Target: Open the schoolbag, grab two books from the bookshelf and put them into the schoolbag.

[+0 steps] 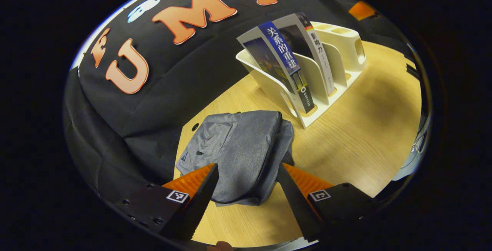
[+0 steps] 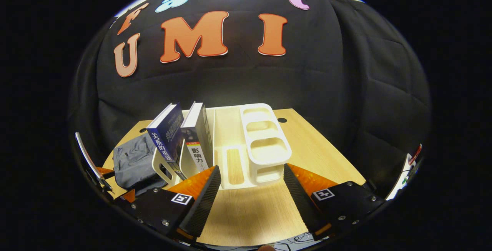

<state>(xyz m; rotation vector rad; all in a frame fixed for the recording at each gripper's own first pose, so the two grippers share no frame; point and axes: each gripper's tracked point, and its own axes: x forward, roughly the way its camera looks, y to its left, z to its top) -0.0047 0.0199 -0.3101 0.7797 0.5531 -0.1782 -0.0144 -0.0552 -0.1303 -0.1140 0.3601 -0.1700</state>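
Left gripper jaws spread, soft limp schoolbag lying just ahead between them; likely needs pinching at its flap; right gripper spread before stiff books.

Right gripper view: bookshelf sits mid-table, close to the booth wall behind it. Two books stand in its left-hand slots: blue-spine book outermost, second book just right of it, both leaning left. Right of them are open slots, then a stack of compartments at the shelf's right end. Schoolbag lies flat on the table left of the shelf, near the table's left edge (just beside the shelf's end wall, contact unclear).

Left gripper view: schoolbag lies in front, bookshelf beyond it to the right, books in the slots nearest the bag.
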